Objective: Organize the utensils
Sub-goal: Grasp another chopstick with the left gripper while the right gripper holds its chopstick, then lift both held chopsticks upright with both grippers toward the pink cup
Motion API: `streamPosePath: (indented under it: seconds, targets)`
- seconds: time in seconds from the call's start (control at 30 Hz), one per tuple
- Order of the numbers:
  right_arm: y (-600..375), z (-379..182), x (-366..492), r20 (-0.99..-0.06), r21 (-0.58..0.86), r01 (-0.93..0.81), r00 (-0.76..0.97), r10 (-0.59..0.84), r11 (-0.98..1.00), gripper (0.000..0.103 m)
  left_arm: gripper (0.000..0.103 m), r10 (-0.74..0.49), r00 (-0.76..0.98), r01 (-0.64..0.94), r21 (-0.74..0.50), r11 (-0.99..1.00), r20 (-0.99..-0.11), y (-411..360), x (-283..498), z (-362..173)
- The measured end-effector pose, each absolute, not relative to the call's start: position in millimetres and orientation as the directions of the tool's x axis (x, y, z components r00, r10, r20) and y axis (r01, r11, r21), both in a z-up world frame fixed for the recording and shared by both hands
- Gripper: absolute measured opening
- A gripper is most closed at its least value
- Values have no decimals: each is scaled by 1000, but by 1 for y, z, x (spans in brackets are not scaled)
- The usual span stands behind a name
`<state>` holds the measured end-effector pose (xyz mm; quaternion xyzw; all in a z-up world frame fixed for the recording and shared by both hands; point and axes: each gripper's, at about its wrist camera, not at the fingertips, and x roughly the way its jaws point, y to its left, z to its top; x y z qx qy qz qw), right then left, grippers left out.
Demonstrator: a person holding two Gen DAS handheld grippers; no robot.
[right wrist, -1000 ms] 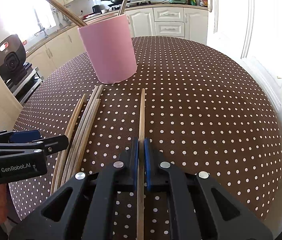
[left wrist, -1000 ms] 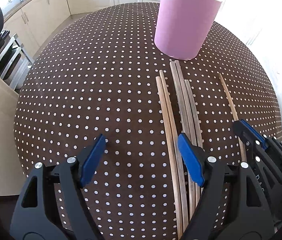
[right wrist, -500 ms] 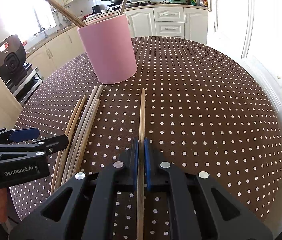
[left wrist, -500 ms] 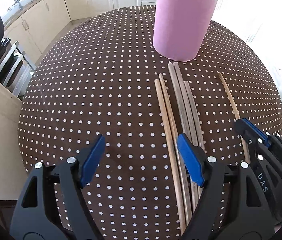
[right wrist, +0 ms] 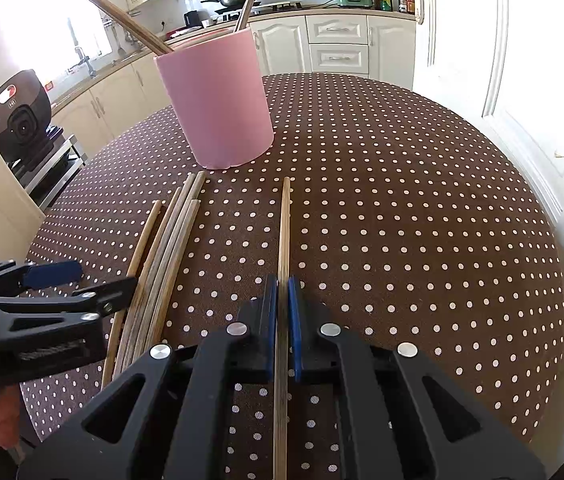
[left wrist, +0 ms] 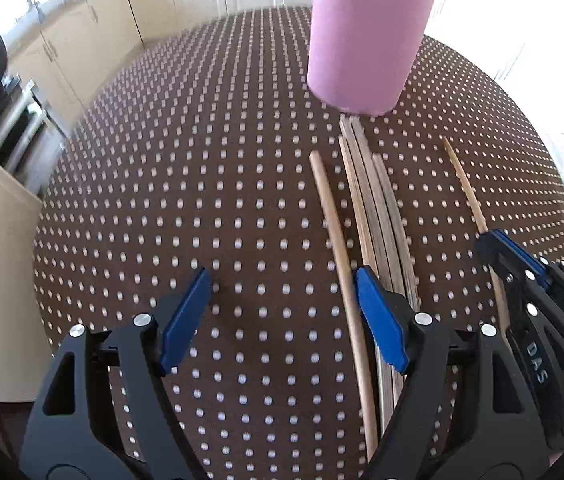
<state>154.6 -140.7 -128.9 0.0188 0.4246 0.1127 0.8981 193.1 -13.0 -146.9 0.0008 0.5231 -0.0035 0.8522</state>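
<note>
A pink holder (left wrist: 365,44) (right wrist: 218,100) stands at the far side of the dotted table with several chopsticks in it. Several wooden chopsticks (left wrist: 377,216) (right wrist: 166,252) lie in a bundle before it; one chopstick (left wrist: 333,236) lies a little apart on their left. My right gripper (right wrist: 282,284) (left wrist: 499,248) is shut on a single chopstick (right wrist: 284,224) (left wrist: 463,184) lying to the right of the bundle. My left gripper (left wrist: 282,284) (right wrist: 82,280) is open, low over the table; its right finger sits over the bundle, the apart chopstick between the fingers.
The brown tablecloth with white dots (left wrist: 202,184) (right wrist: 401,200) covers a round table. A dark appliance (right wrist: 22,116) stands on a rack beyond the left edge. White kitchen cabinets (right wrist: 337,44) and a door (right wrist: 521,80) lie behind and right.
My left gripper has moved forward toward the pink holder, still open. One chopstick now lies apart on the bundle's left. The right gripper stays shut on its chopstick, unmoved.
</note>
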Motion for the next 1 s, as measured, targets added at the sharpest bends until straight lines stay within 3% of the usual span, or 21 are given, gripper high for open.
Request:
streamPosePath:
  seconds: [0.1, 0.13, 0.17, 0.27, 0.53, 1.0]
  targets:
    - [-141, -129, 154, -758, 133, -184, 614, 220, 974, 5, 58, -33, 467, 25, -24, 999, -884, -16, 192, -144]
    - [-141, -129, 155, -758, 136, -182, 613, 221, 974, 5, 43, -39, 476, 33, -27, 999, -879, -16, 191, -144]
    - [-142, -129, 155, -758, 144, -178, 612, 224, 973, 5, 21, -57, 492, 49, -38, 998, -869, -18, 189, -142]
    - [-149, -130, 157, -755, 195, -161, 605, 253, 968, 5, 10, -88, 524, 79, -54, 995, -847, -23, 186, -143]
    - [-156, -128, 157, -750, 229, -138, 606, 265, 964, 5, 6, -203, 533, 141, -150, 979, -822, -2, 189, -146]
    - [-178, -106, 150, -691, 280, -87, 674, 263, 956, 5, 6, -256, 610, 175, -188, 966, -750, 8, 175, -132]
